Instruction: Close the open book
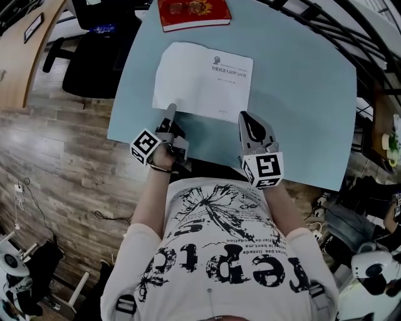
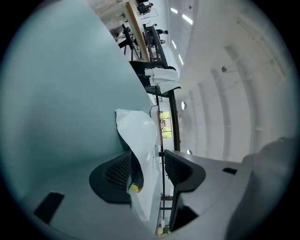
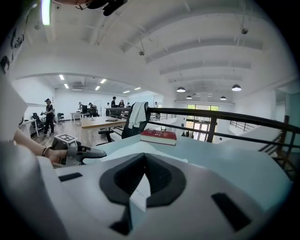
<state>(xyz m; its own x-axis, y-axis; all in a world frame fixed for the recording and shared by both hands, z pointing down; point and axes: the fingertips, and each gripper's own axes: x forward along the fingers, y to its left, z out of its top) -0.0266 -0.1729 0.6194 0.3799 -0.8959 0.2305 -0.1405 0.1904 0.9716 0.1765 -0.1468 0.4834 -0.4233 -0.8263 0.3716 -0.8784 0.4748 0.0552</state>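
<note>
Left claw: spread, a loose white leaf standing between its pads, at the near left corner of the book.
Right claw: pinching the near right corner.
Book: lies just beyond both claws on the pale blue tabletop, long side crosswise.
Beyond: red book, wooden floor, open office.

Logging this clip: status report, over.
Left hand-held gripper open, page between jaws. Right hand-held gripper shut on white book's near edge. Red book beyond, apart.

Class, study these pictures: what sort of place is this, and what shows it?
Probably an open-plan office: a desk and office chair behind, people standing about, pendant lamps overhead.
</note>
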